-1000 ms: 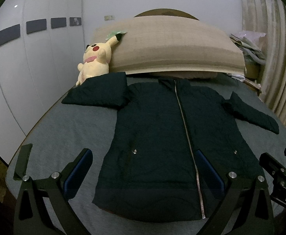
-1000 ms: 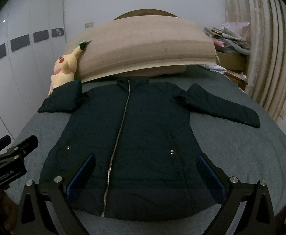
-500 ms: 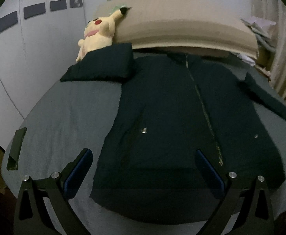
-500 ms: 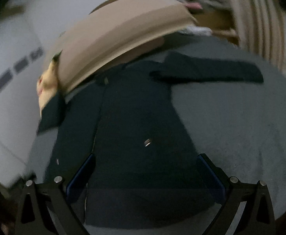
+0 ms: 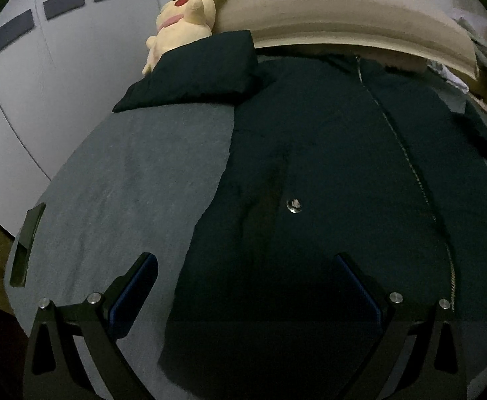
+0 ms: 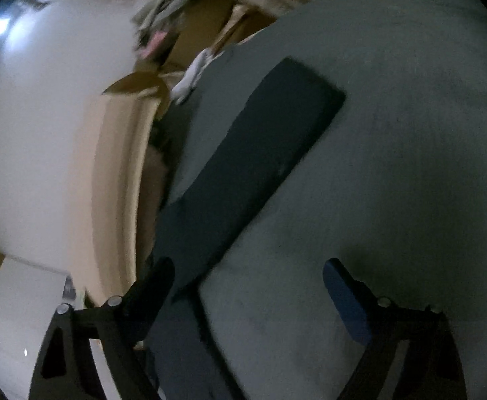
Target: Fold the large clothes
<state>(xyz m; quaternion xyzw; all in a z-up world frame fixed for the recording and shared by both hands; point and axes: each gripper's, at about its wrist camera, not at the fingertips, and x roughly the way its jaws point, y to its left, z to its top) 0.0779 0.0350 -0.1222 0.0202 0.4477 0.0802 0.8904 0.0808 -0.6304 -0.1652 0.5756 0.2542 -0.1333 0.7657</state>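
A dark zip-up jacket (image 5: 326, 173) lies flat, front up, on a grey bed (image 5: 136, 180). Its left sleeve (image 5: 196, 73) rests near the headboard. My left gripper (image 5: 246, 266) is open and empty, low over the jacket's lower left edge. In the right wrist view, which is tilted and blurred, the jacket's right sleeve (image 6: 263, 153) stretches away across the bed (image 6: 410, 133). My right gripper (image 6: 248, 268) is open and empty, over the base of that sleeve.
A yellow plush toy (image 5: 183, 16) leans on the tan headboard (image 5: 343, 10) at the bed's far left. A dark flat object (image 5: 26, 243) lies at the bed's left edge. White wardrobe doors (image 5: 43, 76) stand left. Cardboard boxes and clutter (image 6: 176, 33) sit beyond the bed's right side.
Both grippers have moved forward and lower over the bed. The right gripper has swung and rolled right, from facing the whole jacket to facing the right sleeve. Both stay open.
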